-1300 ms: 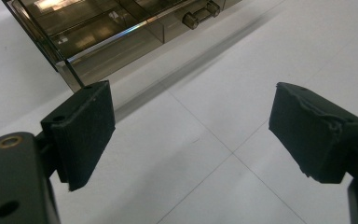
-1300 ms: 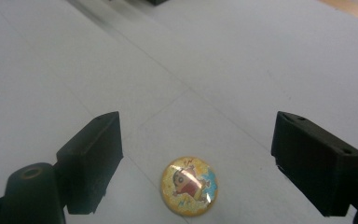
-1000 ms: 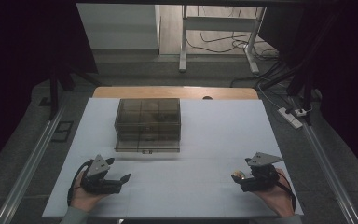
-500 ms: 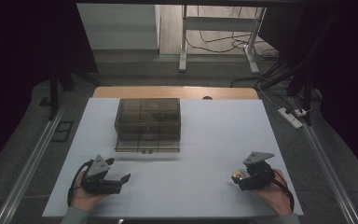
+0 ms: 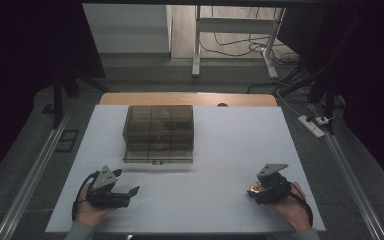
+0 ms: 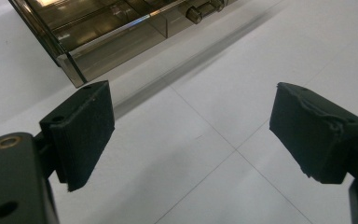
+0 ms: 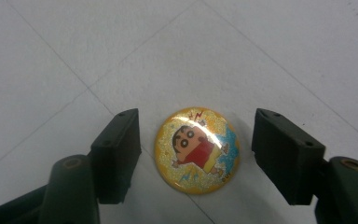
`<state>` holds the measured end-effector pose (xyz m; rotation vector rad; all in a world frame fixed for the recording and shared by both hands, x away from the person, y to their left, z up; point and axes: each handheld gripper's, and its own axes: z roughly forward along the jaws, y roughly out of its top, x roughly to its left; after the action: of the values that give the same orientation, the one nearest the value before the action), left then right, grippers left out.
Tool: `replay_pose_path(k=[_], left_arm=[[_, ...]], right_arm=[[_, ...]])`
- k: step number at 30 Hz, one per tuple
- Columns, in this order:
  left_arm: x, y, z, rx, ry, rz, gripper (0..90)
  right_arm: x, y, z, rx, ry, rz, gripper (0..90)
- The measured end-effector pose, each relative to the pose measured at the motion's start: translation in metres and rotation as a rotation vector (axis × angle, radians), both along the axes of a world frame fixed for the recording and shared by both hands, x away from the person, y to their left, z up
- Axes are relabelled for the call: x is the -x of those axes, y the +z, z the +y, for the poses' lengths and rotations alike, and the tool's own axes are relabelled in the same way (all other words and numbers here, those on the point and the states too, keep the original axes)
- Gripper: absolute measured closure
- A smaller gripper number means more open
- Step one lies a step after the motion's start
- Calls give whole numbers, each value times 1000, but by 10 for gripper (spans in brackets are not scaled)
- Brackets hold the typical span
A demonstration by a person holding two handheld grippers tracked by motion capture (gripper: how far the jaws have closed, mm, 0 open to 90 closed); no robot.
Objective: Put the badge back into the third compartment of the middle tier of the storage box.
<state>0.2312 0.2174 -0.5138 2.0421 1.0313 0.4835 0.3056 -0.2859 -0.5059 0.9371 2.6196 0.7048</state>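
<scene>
- In the high view, the round yellow cartoon badge [image 5: 253, 189] is tiny, half hidden by the right claw [image 5: 256, 190].
- Badge lies flat on the white counter [image 5: 220, 150]; round, so no long axis.
- Right claw has just been closing, pads astride the badge, apart from it.
- Left claw [image 6: 191, 135] spread, empty.

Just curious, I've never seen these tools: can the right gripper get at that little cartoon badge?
Probably yes. The right gripper already has a jaw on either side of the cartoon badge, closing in, small gaps remaining, with nothing between on the white table.

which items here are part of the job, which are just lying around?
In the job:
- round cartoon badge, lying between the right gripper jaws, which have just been closing, gaps both sides
- smoky clear drawer box
- left gripper, open, idle

Lying about:
- power strip on the floor
- cables beyond the table
</scene>
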Motion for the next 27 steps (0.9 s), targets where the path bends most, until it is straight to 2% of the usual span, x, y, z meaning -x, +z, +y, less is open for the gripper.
replay_pose_path(k=[3, 11, 27], left_arm=[[0, 0, 0, 0, 1, -1, 145], [0, 0, 0, -2, -1, 0, 144], [1, 1, 1, -3, 5, -1, 145]], right_arm=[[0, 1, 0, -7, -7, 15, 412], [-1, 0, 0, -14, -4, 29, 464], [-1, 0, -2, -28, 2, 18, 472]])
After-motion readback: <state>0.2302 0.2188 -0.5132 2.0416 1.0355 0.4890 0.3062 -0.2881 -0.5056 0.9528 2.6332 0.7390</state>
